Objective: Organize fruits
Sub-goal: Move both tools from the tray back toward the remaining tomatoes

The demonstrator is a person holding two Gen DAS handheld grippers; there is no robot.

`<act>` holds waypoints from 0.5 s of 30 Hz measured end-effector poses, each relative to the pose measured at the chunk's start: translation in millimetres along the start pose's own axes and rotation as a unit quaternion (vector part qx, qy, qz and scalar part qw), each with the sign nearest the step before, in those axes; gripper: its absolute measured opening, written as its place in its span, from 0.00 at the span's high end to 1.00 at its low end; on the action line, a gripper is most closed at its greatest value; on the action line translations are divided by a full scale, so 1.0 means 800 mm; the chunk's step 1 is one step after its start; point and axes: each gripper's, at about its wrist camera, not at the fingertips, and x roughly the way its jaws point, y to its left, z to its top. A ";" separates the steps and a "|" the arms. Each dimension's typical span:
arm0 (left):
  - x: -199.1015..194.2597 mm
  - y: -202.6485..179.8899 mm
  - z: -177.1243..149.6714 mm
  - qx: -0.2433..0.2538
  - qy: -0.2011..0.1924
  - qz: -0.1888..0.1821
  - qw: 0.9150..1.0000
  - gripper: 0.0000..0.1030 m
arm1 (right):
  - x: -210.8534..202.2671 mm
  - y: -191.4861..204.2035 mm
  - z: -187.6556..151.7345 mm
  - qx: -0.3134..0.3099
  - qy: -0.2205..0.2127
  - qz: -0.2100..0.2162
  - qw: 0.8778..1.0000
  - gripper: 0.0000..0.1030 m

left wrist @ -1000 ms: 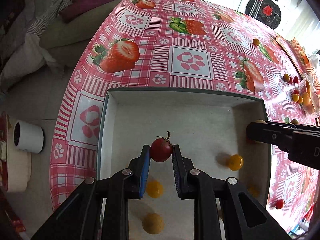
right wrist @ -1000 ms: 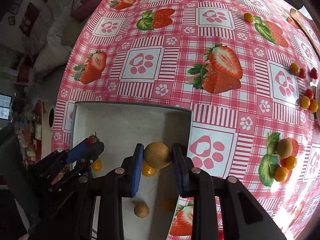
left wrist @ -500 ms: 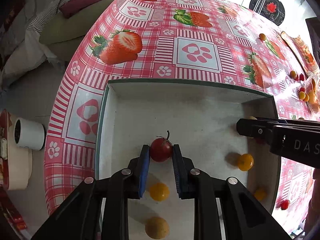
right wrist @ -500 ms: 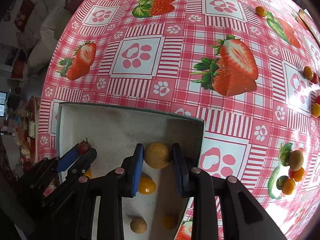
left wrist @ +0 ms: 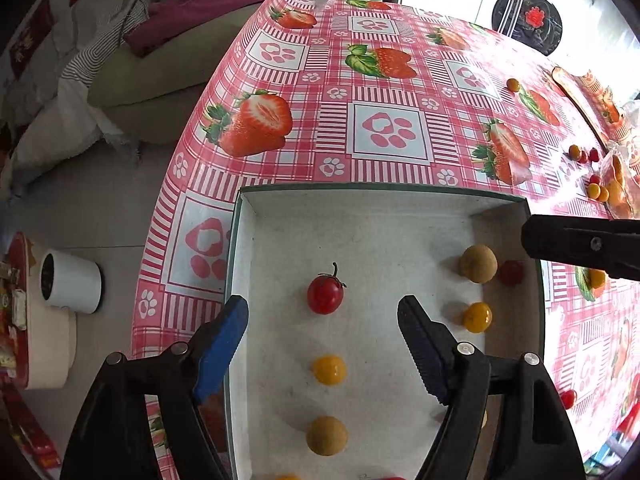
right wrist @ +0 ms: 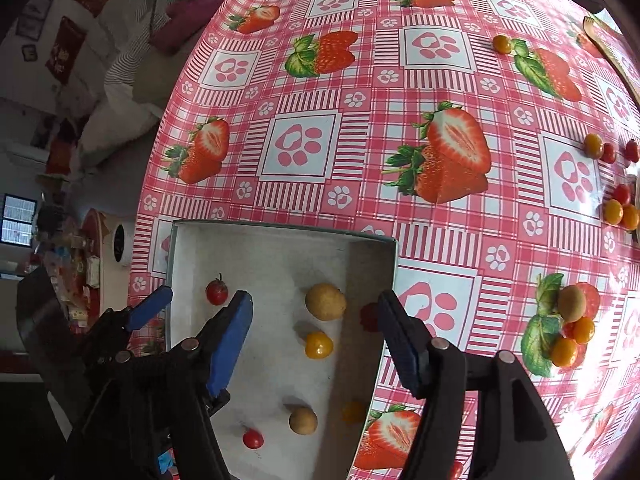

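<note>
A shallow white tray (left wrist: 360,194) (right wrist: 280,227) sits on the strawberry tablecloth near the table's front edge. My left gripper (left wrist: 323,312) is open over it, with a red cherry tomato (left wrist: 325,294) (right wrist: 216,292) lying on the tray floor between the fingertips. My right gripper (right wrist: 316,308) is open above the tray's right side, over a tan round fruit (right wrist: 325,301) (left wrist: 477,263) that rests on the tray. Yellow tomatoes (left wrist: 329,369) (right wrist: 319,345) and another tan fruit (left wrist: 326,436) (right wrist: 303,420) also lie in the tray.
Loose fruits lie on the cloth: a cluster on a leaf print (right wrist: 572,328), several small tomatoes at the right edge (right wrist: 616,208) (left wrist: 580,154), one yellow tomato far back (right wrist: 501,44). A white cup (left wrist: 70,286) stands on the floor left of the table.
Both grippers have opened. The red tomato dropped from the left gripper onto the tray, and the tan fruit dropped from the right gripper onto the tray.
</note>
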 end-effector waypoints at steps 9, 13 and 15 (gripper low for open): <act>-0.040 -0.056 -0.021 0.059 -0.008 -0.020 0.998 0.24 | -0.062 -0.074 -0.060 0.056 -0.015 -0.037 0.998 0.30; -0.052 -0.090 -0.029 0.083 -0.007 -0.037 0.996 0.24 | -0.083 -0.121 -0.104 0.089 -0.010 -0.066 0.994 0.30; -0.056 -0.106 -0.033 0.098 -0.006 -0.043 0.994 0.24 | -0.089 -0.140 -0.127 0.101 -0.005 -0.078 0.992 0.30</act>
